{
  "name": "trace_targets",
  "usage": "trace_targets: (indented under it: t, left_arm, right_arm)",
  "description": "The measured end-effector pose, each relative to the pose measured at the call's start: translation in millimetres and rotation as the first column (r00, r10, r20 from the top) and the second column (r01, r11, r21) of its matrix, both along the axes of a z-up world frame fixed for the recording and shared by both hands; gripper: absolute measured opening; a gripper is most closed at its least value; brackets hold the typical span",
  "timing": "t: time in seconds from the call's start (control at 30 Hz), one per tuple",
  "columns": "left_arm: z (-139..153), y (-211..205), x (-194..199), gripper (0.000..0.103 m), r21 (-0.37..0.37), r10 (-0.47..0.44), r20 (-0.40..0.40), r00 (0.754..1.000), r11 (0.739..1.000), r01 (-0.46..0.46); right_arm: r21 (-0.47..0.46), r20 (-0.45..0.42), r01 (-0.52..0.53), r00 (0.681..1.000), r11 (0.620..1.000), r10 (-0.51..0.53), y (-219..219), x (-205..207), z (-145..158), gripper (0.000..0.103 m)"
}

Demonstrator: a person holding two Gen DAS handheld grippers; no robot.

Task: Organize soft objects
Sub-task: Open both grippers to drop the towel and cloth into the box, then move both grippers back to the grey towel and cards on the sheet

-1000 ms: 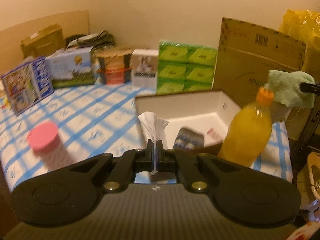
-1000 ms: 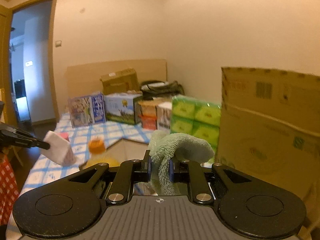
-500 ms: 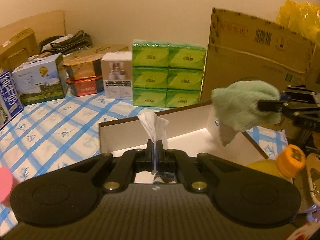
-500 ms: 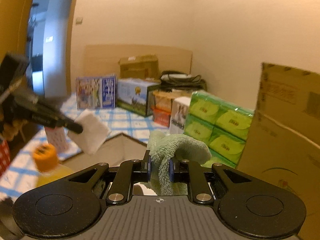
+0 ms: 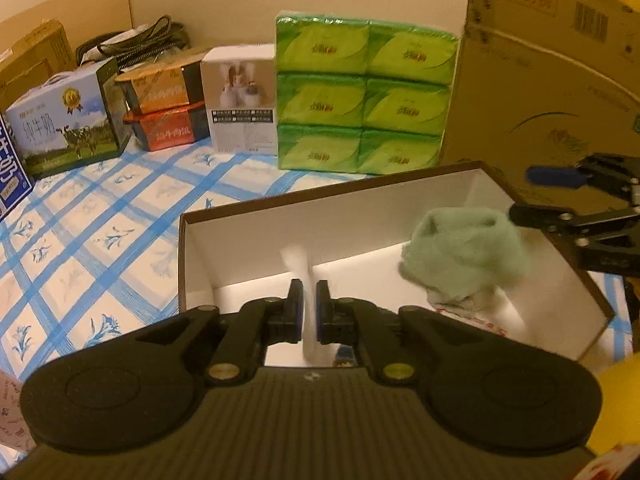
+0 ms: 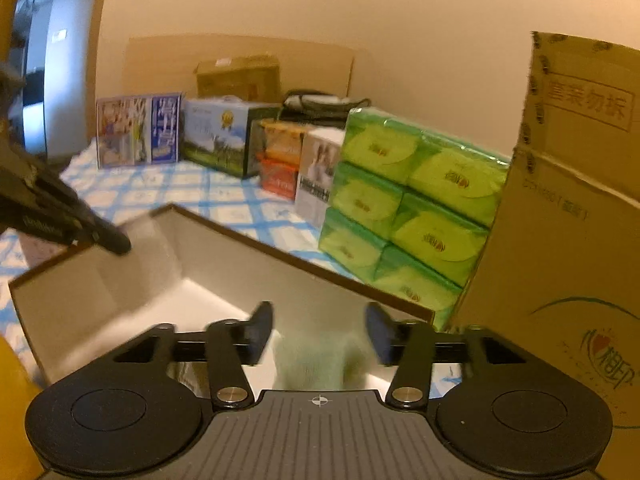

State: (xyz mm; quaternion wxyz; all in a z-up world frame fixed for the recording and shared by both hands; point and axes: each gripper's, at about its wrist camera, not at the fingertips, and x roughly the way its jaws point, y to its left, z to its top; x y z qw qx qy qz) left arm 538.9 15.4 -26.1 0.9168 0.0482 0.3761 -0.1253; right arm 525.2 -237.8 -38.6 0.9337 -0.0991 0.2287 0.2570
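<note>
Your left hand-held gripper [image 5: 308, 312] has its jaws just starting to part, and the white tissue [image 5: 306, 280] is a blurred streak in the narrow gap between them; the pads look clear of it, so you seem to be letting it go over the near-left part of the open box [image 5: 320, 208]. Your right hand-held gripper [image 6: 320, 332] is opening wide. The green fluffy cloth [image 6: 316, 356] sits between and below its spread fingers, no longer pinched, and in the left wrist view the same cloth [image 5: 464, 256] hangs just off the right gripper's fingertips, over the right end of the box near its far-right corner.

Under the cloth, on the white box floor, something pale with red print already lies; what it is I cannot tell.

The box stands on the surface with the blue-checked cover [image 5: 100, 220], towards its near-right side. Along the far edge run milk cartons [image 5: 60, 124], a white carton and a stack of green tissue packs [image 5: 364, 96], with a tall cardboard box [image 5: 548, 80] at the far-right corner.

As I judge it, both soft pieces are at the point of release into the box, so this pair is nearly done. Neither has settled on the floor yet. Whether more soft things wait elsewhere, these views do not show.
</note>
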Motion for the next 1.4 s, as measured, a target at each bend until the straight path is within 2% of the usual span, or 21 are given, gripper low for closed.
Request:
trace_targets:
  t: [0.13,0.3,0.5,0.73,0.9,1.13,1.4]
  left_arm:
    - [-8,3,7,0.023,0.002,0.015,-0.012,1.000,1.000,-0.015]
    - [-8,4,0,0.027,0.009,0.015,-0.015,1.000,1.000,-0.015]
    - [0,13,-30,0.027,0.008,0.002,-0.031,1.000,1.000,-0.001]
    - [18,29,-91,0.030,0.013,-0.012,-0.012,1.000,1.000,0.012]
    - [36,38,-146,0.031,-0.019,0.008,0.004,1.000,1.000,-0.008]
    - [56,39,-220,0.033,-0.081,0.072,0.043,0.996,0.994,-0.068]
    - [61,36,-295,0.034,-0.129,0.115,0.040,0.993,0.986,-0.109]
  right_arm:
    - [0.040,-0.037,0.012,0.999,0.999,-0.011,-9,-2,2,0.059]
    - [0.057,-0.068,0.063,0.996,0.996,-0.059,-29,-13,-2,0.059]
    - [0.117,-0.090,0.098,0.992,0.988,-0.087,-56,-49,6,0.059]
    - [0.194,-0.112,0.107,0.990,0.975,-0.086,-76,-107,26,0.059]
    - [0.245,-0.133,0.131,0.986,0.961,-0.101,-80,-157,35,0.059]
    - [0.293,-0.184,0.207,0.970,0.934,-0.157,-66,-225,42,0.059]
    - [0.388,-0.252,0.236,0.957,0.891,-0.144,-46,-287,45,0.059]
